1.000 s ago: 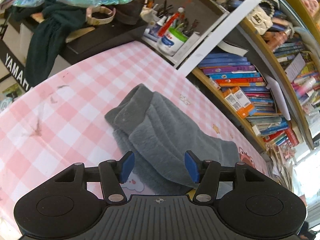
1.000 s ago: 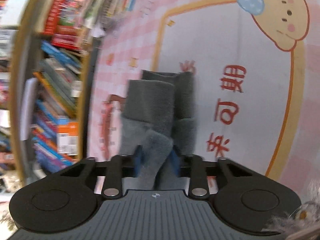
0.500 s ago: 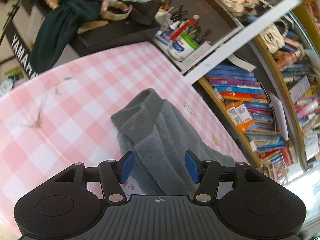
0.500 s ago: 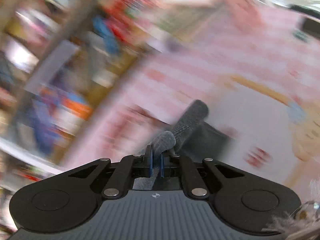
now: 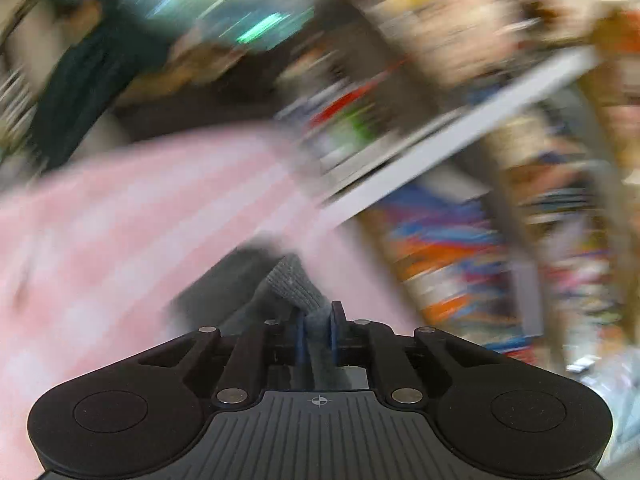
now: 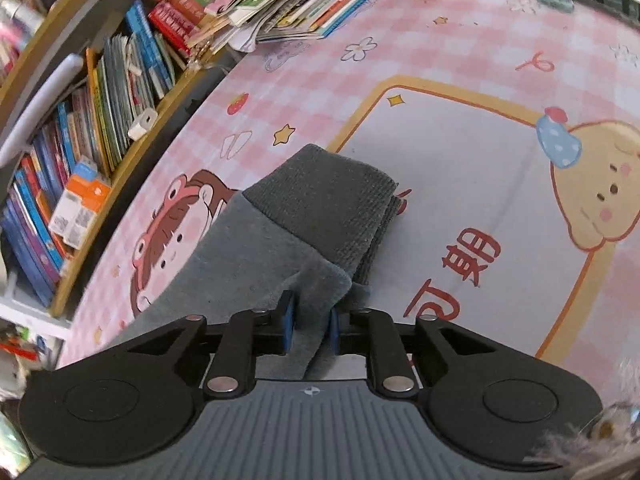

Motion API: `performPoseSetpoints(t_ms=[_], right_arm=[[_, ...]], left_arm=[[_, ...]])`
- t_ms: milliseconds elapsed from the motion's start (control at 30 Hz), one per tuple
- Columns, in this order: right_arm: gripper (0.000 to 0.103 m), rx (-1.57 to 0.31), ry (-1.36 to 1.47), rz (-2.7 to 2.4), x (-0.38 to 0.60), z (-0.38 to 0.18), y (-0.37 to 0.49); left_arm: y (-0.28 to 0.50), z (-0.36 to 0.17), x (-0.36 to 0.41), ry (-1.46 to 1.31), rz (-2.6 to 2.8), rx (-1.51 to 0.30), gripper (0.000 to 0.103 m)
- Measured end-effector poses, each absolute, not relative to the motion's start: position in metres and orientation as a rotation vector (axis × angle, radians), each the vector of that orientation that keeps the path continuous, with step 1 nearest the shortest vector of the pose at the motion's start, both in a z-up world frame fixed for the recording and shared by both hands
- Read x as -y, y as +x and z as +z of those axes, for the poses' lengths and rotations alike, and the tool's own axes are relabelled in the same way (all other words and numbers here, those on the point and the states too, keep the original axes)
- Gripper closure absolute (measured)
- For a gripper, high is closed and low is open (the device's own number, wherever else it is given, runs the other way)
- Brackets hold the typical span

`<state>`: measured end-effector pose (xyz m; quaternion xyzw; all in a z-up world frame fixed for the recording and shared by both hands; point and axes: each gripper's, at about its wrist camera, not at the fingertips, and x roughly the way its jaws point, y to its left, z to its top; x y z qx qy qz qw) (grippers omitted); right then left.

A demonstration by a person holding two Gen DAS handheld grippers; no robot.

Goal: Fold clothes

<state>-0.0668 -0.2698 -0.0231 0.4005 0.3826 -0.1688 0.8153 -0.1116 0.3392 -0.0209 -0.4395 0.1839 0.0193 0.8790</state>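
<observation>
The grey fleece garment [image 6: 280, 240] lies on the pink checked tablecloth [image 6: 460, 60]. Its ribbed cuff end [image 6: 332, 200] points away from me in the right wrist view. My right gripper [image 6: 310, 326] is shut on a fold of the grey fabric near the cuff. In the left wrist view, which is heavily blurred by motion, my left gripper [image 5: 316, 332] is shut on a ribbed grey part of the garment [image 5: 292, 284], lifted above the cloth [image 5: 120, 220].
A bookshelf full of books [image 6: 80, 140] runs along the table's left edge in the right wrist view, with a stack of magazines [image 6: 288, 4] at the far end. The cloth carries a cartoon print [image 6: 592, 192]. Blurred shelves [image 5: 480, 220] fill the right of the left wrist view.
My left gripper was open over the garment and has now shut on it and is moving fast. My right gripper stays shut on the fabric and has swung, so the garment lies further unrolled.
</observation>
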Motion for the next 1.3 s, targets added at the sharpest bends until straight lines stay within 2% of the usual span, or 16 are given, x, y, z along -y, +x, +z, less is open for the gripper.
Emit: performPoseSetpoints(t_ms=[100, 133, 267, 333, 400, 467, 567, 700, 800, 900, 967, 1033, 1133, 1167, 1200, 1300], right_arm=[[0.089, -0.827, 0.826, -0.354, 0.268, -0.022, -0.068], [0.089, -0.826, 0.826, -0.357, 0.267, -0.022, -0.068], [0.089, -0.816, 0.816, -0.354, 0.265, -0.023, -0.07], [0.089, -0.823, 0.805, -0.352, 0.265, -0.022, -0.069], [0.089, -0.826, 0.805, -0.354, 0.265, -0.021, -0.068], [0.089, -0.821, 0.803, -0.358, 0.264, -0.022, -0.068], [0.088, -0.813, 0.815, -0.364, 0.263, -0.022, -0.069], [0.088, -0.818, 0.818, -0.371, 0.265, -0.021, -0.068], [0.094, -0.839, 0.751, -0.381, 0.261, -0.018, -0.064], [0.095, -0.859, 0.684, -0.391, 0.257, -0.015, -0.06], [0.094, -0.871, 0.639, -0.398, 0.255, -0.013, -0.057], [0.082, -0.884, 0.594, -0.404, 0.252, -0.012, -0.054], [0.074, -0.887, 0.548, -0.416, 0.249, -0.008, -0.054], [0.069, -0.879, 0.547, -0.422, 0.248, -0.006, -0.055], [0.056, -0.87, 0.545, -0.428, 0.248, -0.004, -0.057], [0.047, -0.846, 0.54, -0.446, 0.246, 0.002, -0.062]], left_arm=[[-0.129, -0.005, -0.338, -0.902, 0.0, -0.251, 0.093], [-0.132, -0.013, -0.341, -0.934, 0.048, -0.278, 0.093], [-0.123, -0.076, -0.352, -1.039, 0.244, -0.636, 0.092], [-0.13, -0.08, -0.349, -1.046, 0.235, -0.606, 0.091], [-0.129, -0.071, -0.347, -1.012, 0.221, -0.595, 0.086], [-0.13, -0.065, -0.347, -1.002, 0.229, -0.588, 0.071], [-0.135, -0.062, -0.343, -0.993, 0.271, -0.593, 0.06], [-0.134, -0.064, -0.351, -0.998, 0.312, -0.634, 0.056], [-0.13, -0.068, -0.354, -1.014, 0.328, -0.669, 0.054], [-0.126, -0.071, -0.351, -0.998, 0.314, -0.699, 0.053], [-0.125, -0.071, -0.349, -0.986, 0.3, -0.7, 0.046], [-0.123, -0.07, -0.347, -0.983, 0.287, -0.695, 0.044], [-0.122, -0.07, -0.346, -0.982, 0.279, -0.694, 0.044], [-0.122, -0.07, -0.346, -0.983, 0.276, -0.695, 0.044], [-0.122, -0.07, -0.346, -0.986, 0.274, -0.695, 0.044], [-0.119, -0.071, -0.345, -0.999, 0.271, -0.693, 0.044]])
